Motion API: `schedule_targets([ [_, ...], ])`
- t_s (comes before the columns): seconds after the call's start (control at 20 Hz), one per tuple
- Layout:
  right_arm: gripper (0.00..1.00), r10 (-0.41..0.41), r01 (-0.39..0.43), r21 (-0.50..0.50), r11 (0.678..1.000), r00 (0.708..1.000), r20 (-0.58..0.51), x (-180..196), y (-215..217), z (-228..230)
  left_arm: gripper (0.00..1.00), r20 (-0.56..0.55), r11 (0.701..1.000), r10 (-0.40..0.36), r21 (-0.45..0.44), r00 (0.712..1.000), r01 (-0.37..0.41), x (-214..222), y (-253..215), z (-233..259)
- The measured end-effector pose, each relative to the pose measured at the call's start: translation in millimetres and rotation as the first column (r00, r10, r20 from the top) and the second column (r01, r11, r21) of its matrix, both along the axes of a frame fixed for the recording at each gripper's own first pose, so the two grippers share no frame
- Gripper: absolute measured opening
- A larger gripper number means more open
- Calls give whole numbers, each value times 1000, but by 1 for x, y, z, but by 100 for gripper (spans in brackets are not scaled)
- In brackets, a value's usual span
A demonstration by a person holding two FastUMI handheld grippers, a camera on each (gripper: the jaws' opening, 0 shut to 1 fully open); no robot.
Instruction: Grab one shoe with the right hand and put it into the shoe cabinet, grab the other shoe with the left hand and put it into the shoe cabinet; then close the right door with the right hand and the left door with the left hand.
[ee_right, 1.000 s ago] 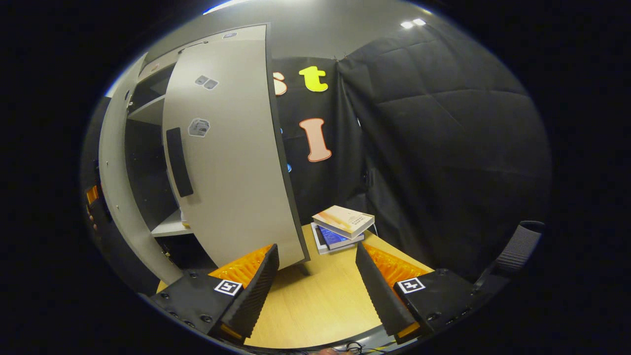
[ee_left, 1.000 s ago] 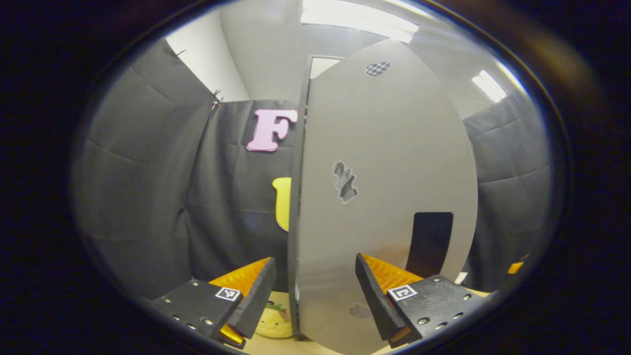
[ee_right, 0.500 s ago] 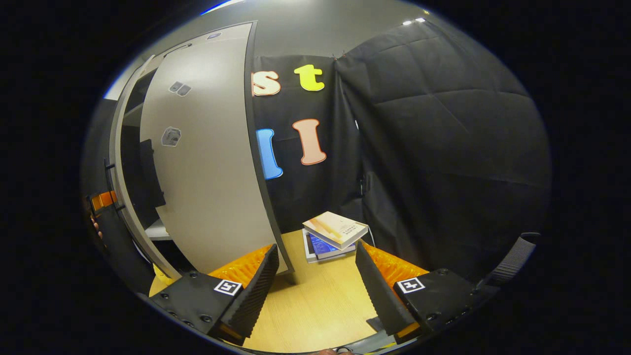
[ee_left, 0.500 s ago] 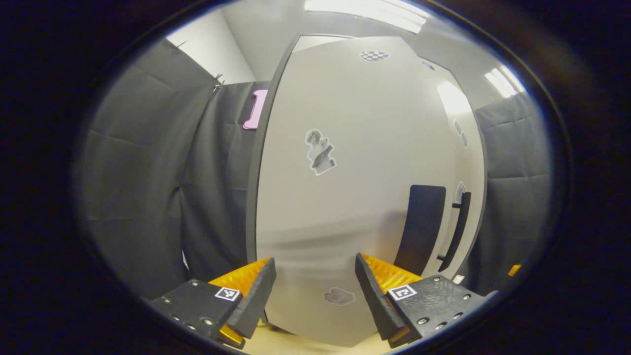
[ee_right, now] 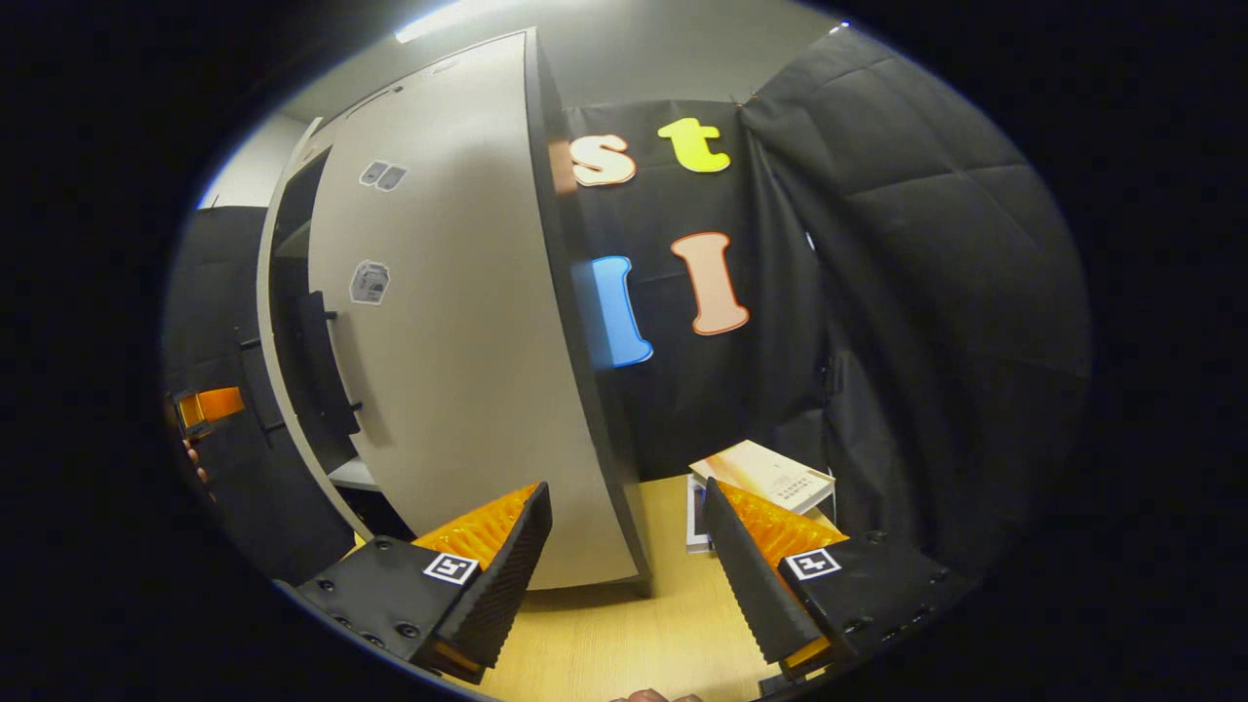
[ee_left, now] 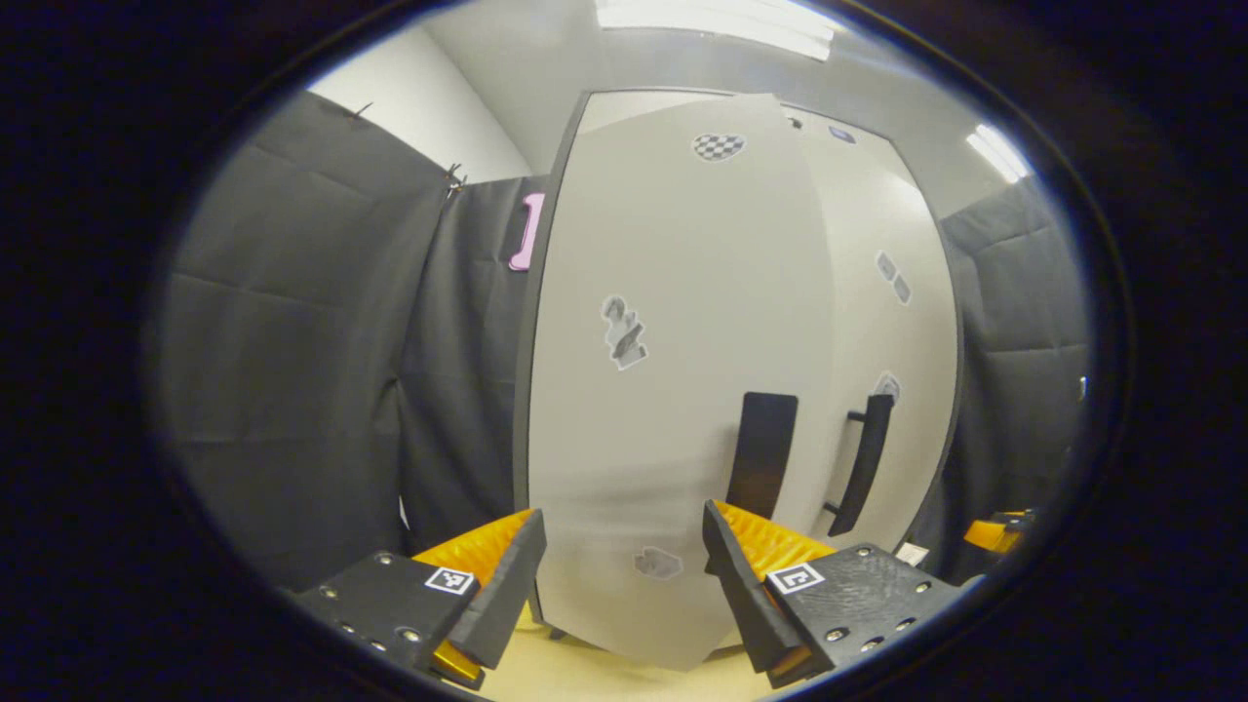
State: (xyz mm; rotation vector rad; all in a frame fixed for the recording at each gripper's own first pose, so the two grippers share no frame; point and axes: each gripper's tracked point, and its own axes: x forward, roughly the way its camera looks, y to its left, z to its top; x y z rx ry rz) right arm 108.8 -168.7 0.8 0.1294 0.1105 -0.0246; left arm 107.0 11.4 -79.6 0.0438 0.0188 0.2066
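**Shoe cabinet doors nearly shut**

The shoe cabinet point(ee_left: 682, 390) stands on the worktop point(ee_right: 624, 634), left door point(ee_left: 673, 409) almost closed, right door point(ee_right: 458, 370) slightly ajar. Left gripper point(ee_left: 624, 575) and right gripper point(ee_right: 624, 575) have fingers spread, released. Books point(ee_right: 765, 478) lie nearby.

- left door point(ee_left: 673, 390) was pale grey with a black handle point(ee_left: 762, 453) and a checkered sticker point(ee_left: 719, 146)
- right door point(ee_right: 458, 370) was pale grey, dark-edged
- table point(ee_right: 624, 643) was light wood
- book point(ee_right: 765, 476) cover was cream and orange
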Motion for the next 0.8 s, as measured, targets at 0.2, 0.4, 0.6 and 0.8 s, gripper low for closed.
schedule_targets([
  [0.2,98,45,-43,-36,998,998,50,-2,17,17,91,57,999,-35,29,998,33,-24,-16,17],
  [0.4,98,19,-15,-46,999,996,91,-21,41,33,91,72,993,-100,-50,992,103,-35,-18,14],
  [0.6,98,6,2,-84,996,995,97,-46,64,42,94,81,990,-116,-76,990,122,-60,6,5],
  [0.8,98,-13,26,-130,991,995,101,-70,85,37,91,53,989,-121,-74,991,125,-96,27,-18],
])
